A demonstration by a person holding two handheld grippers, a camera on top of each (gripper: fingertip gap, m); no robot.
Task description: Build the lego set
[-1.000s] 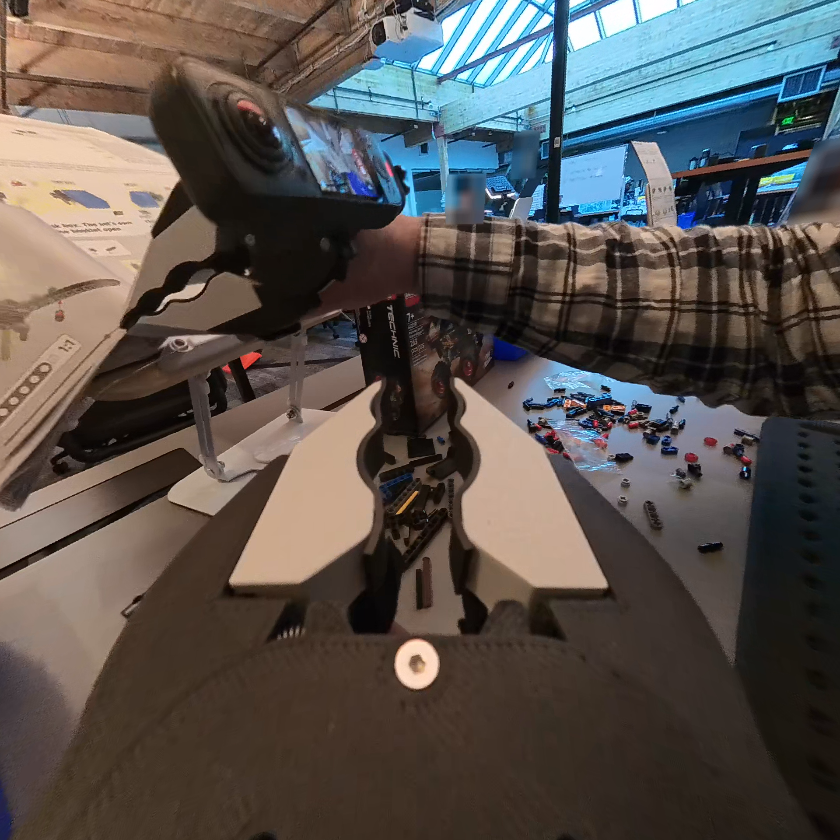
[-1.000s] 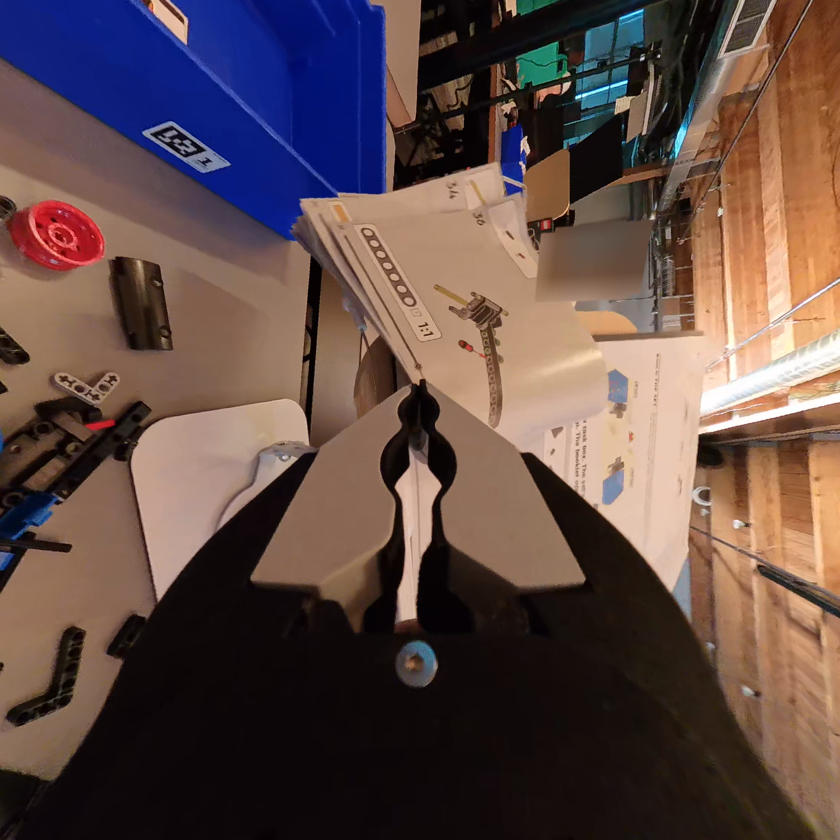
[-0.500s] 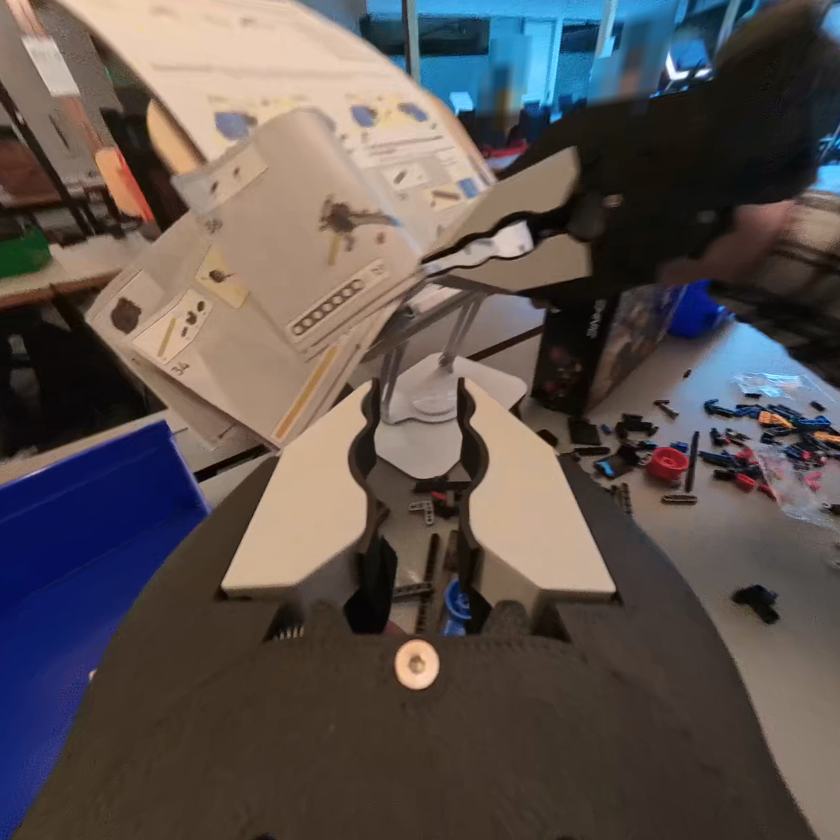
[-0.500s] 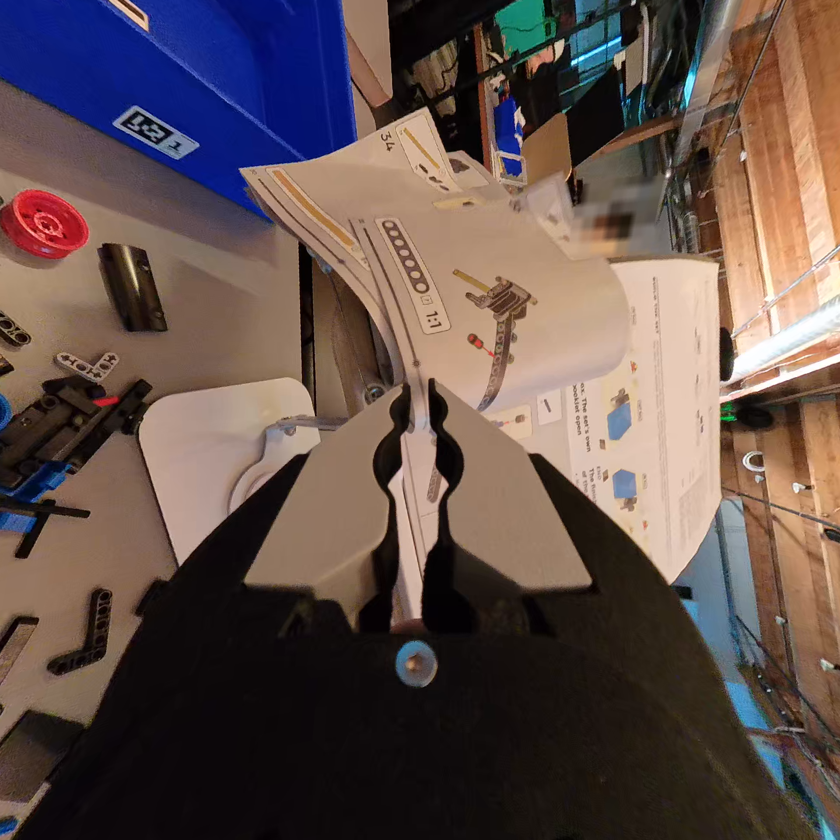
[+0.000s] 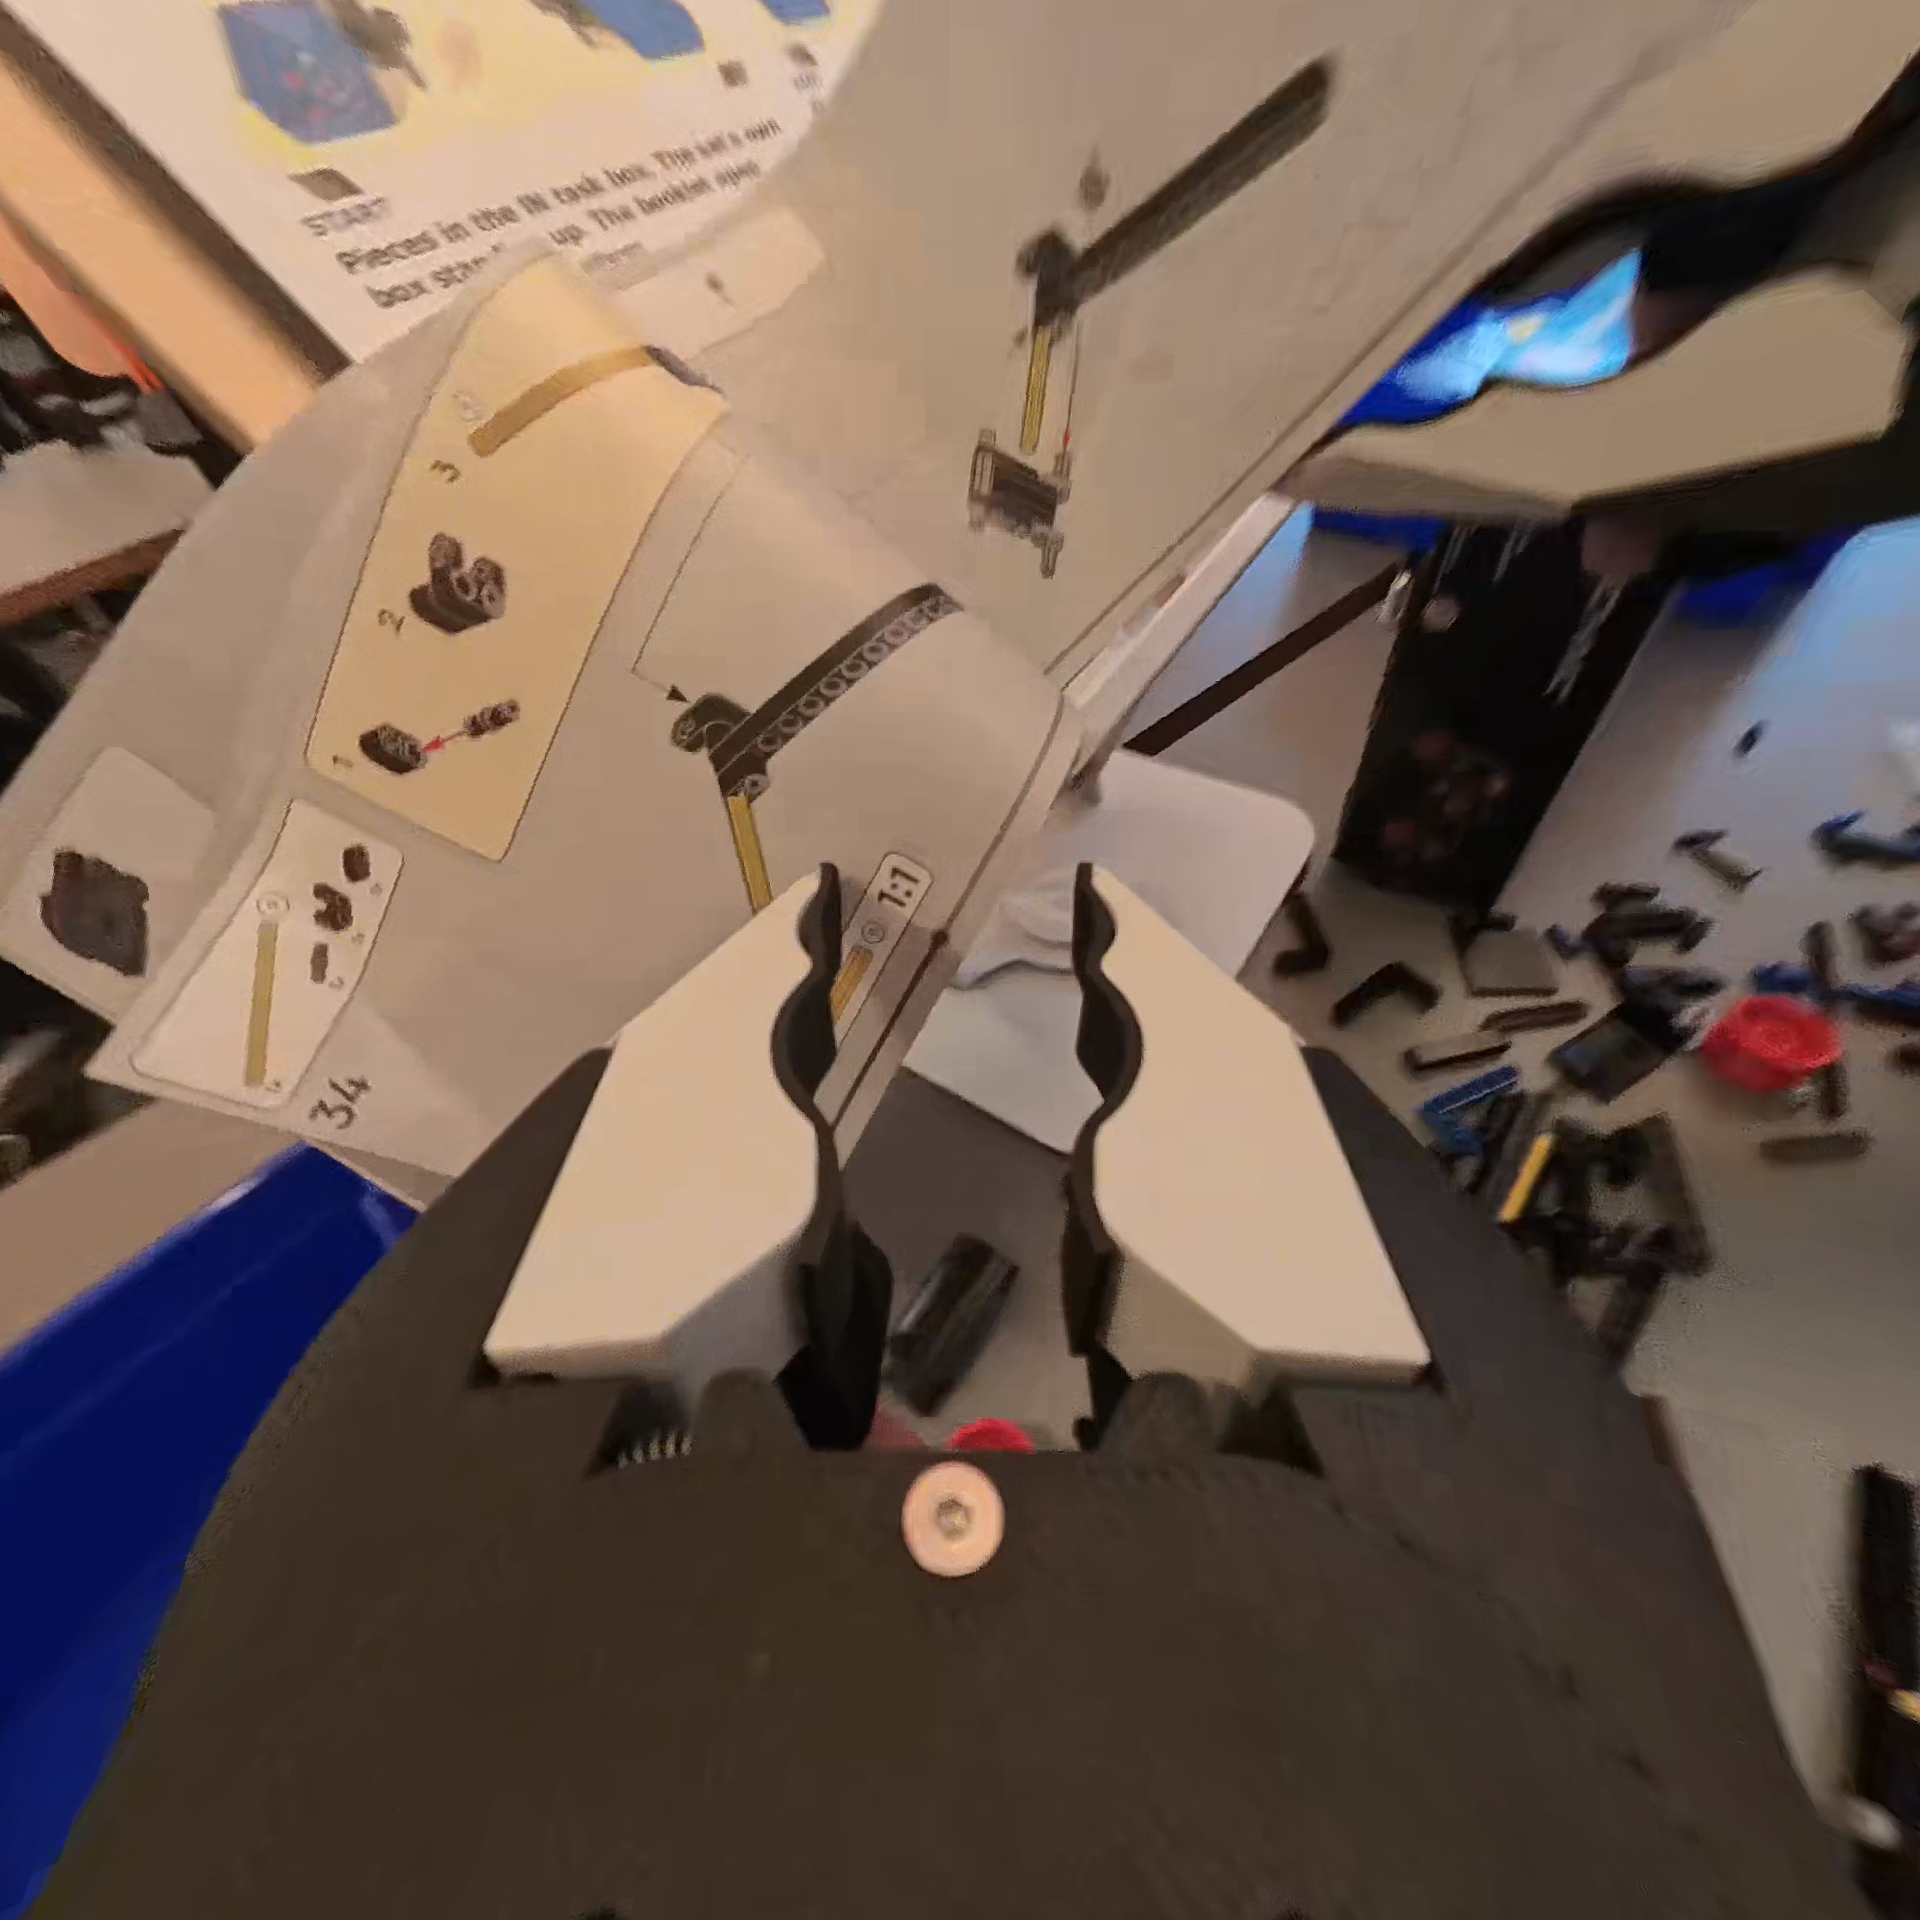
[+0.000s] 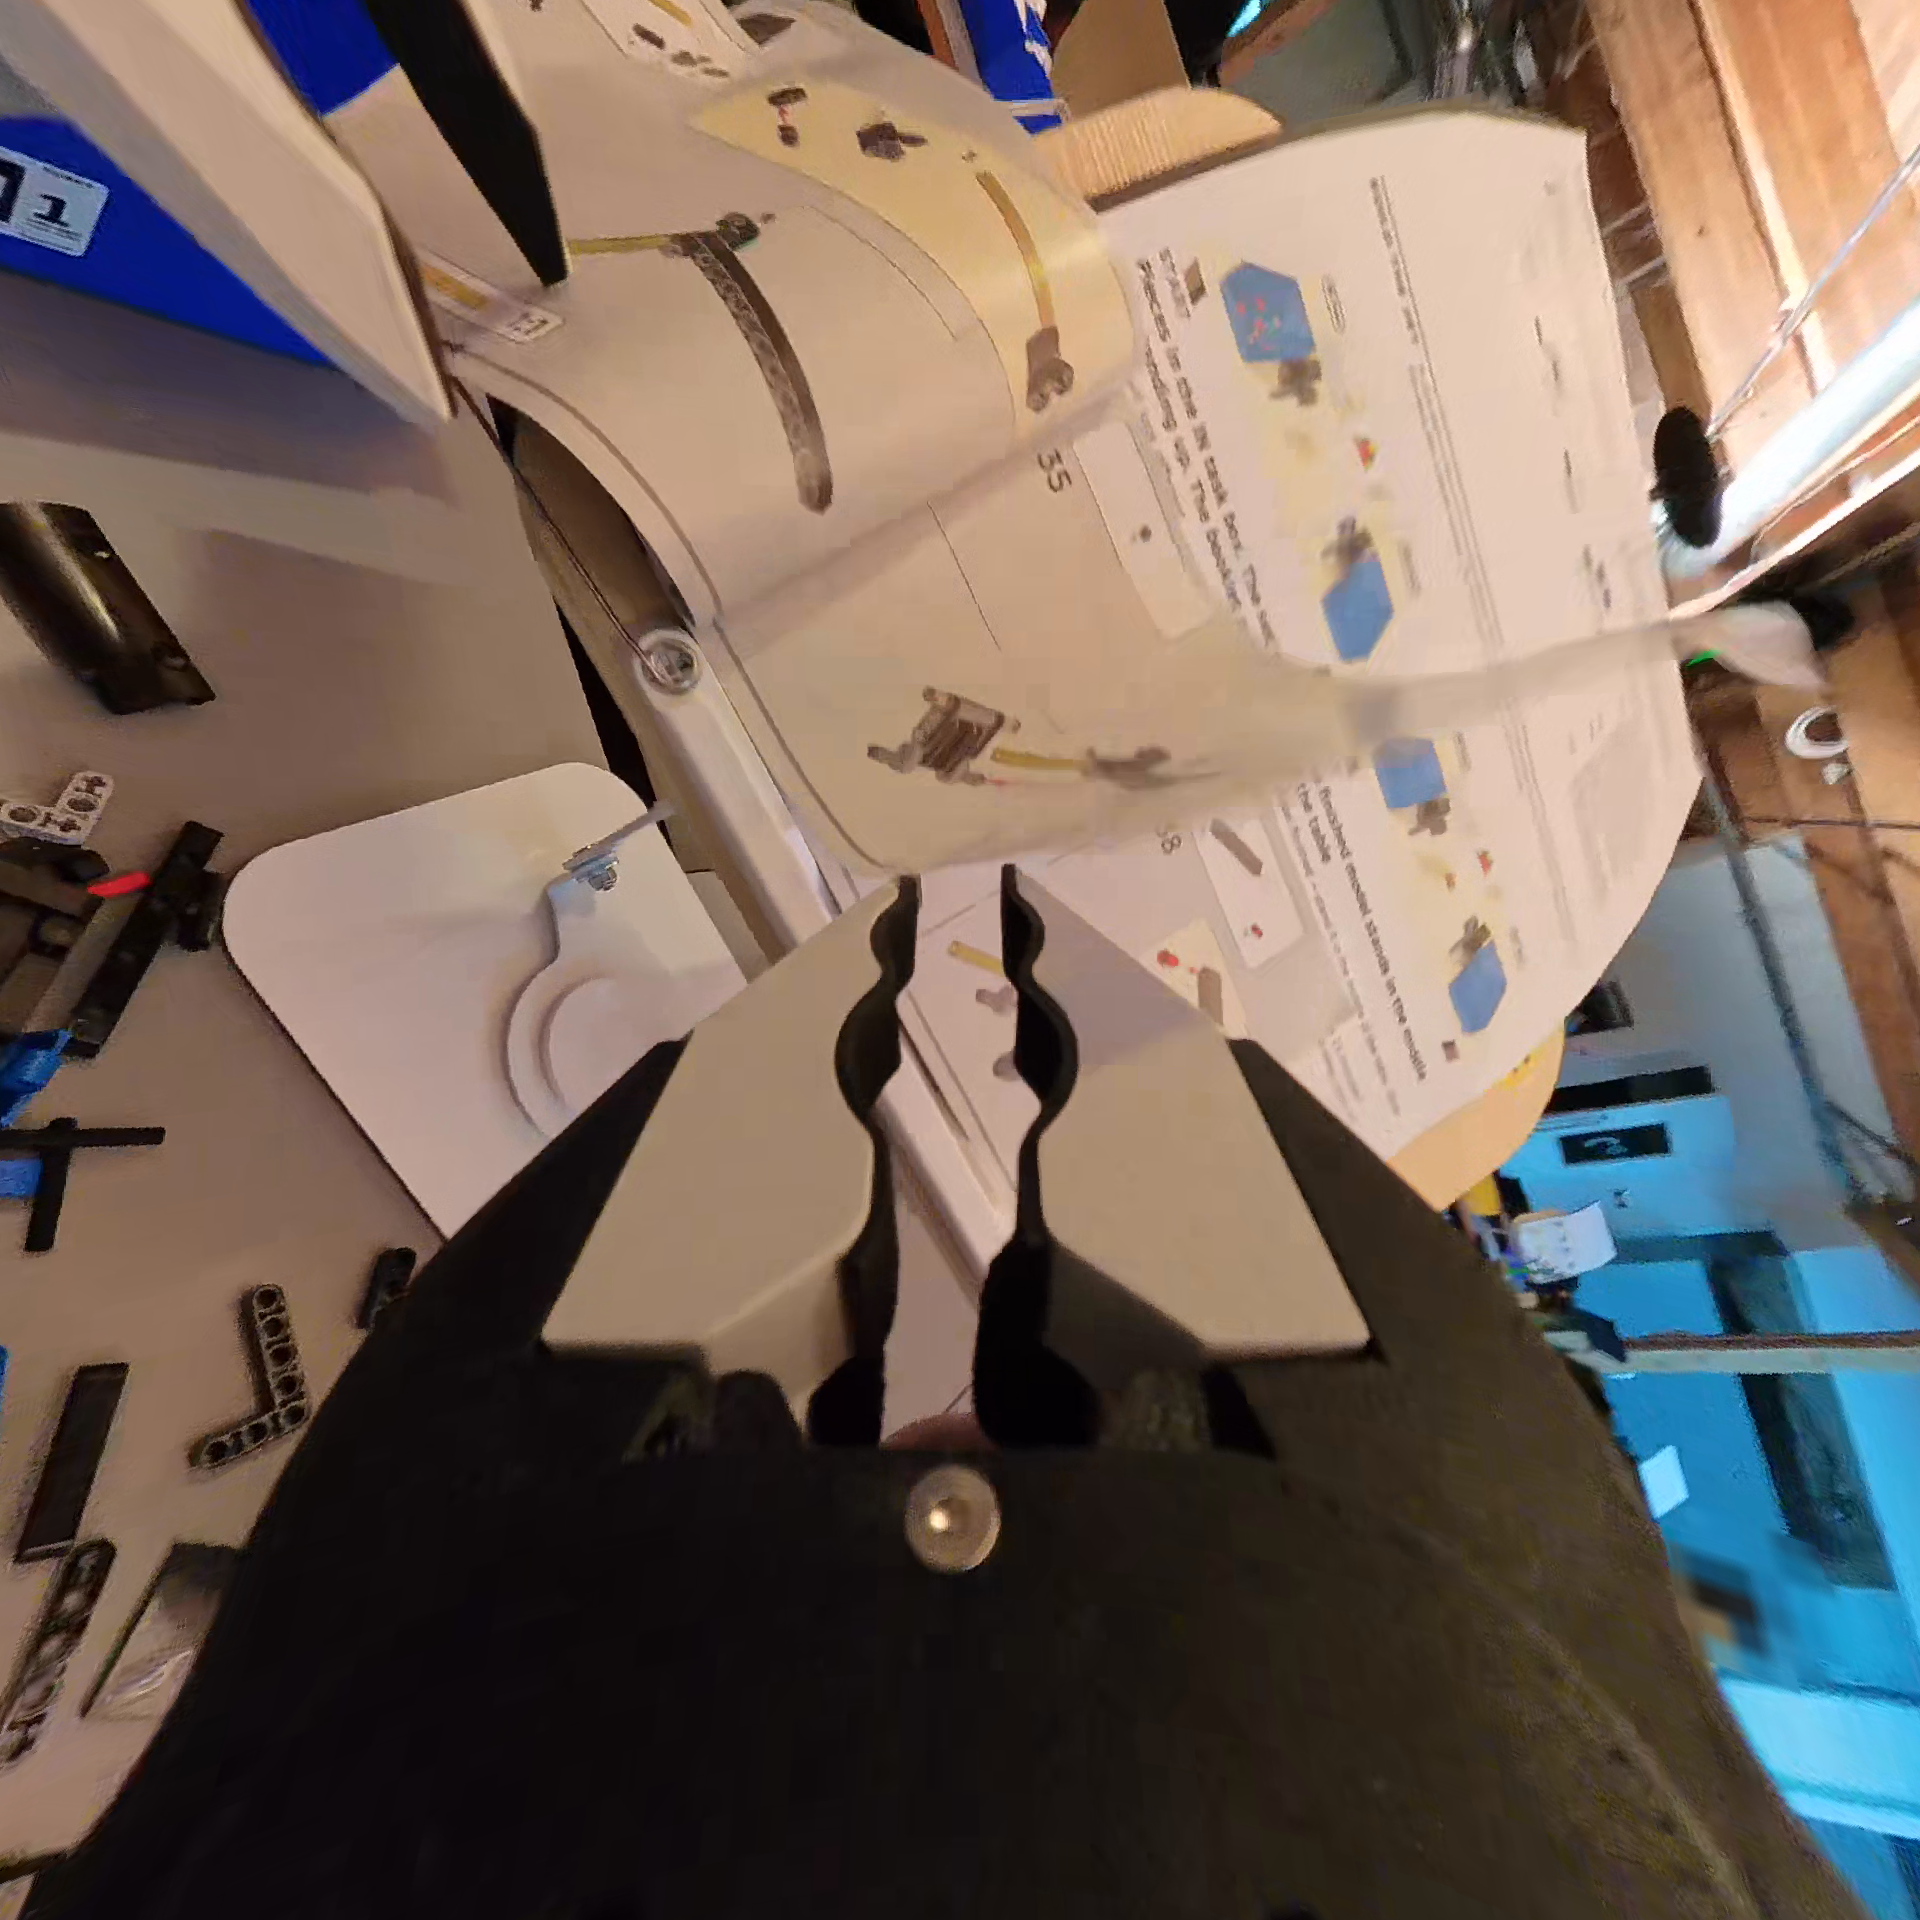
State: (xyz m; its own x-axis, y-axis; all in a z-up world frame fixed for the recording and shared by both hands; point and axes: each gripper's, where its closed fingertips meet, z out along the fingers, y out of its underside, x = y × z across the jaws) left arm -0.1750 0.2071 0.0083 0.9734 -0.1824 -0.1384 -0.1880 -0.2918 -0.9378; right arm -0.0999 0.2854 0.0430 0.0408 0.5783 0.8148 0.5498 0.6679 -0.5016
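The open instruction booklet (image 5: 727, 623) rests on a white stand (image 5: 1174, 862). My left gripper (image 5: 951, 904) is open, and the booklet's lower page edge lies between its jaws. My right gripper (image 6: 956, 894) is open and empty just below a curling, blurred page of the booklet (image 6: 883, 416). In the right wrist view the left gripper's fingers (image 6: 260, 208) show at the booklet's upper left corner. In the left wrist view the right gripper's fingers (image 5: 1610, 436) show at the upper right. Loose Lego pieces (image 5: 1610, 1039) and a red wheel (image 5: 1766, 1039) lie on the table.
A blue bin (image 5: 156, 1403) stands left of the stand. A black set box (image 5: 1475, 707) stands behind the pieces. A black cylinder piece (image 5: 951, 1320) lies under my left gripper. A large printed sheet (image 6: 1455, 520) hangs behind the booklet. More black beams (image 6: 260, 1392) lie near the stand's base (image 6: 416, 987). The tips of one gripper are about 12 cm away from the tips of the other. Left tips and right tips are each some 30 cm from the red wheel (image 5: 1766, 1039).
My right gripper has opened and let go of the page, which now curls over. My left gripper has swung left and closed in on the booklet's lower edge.
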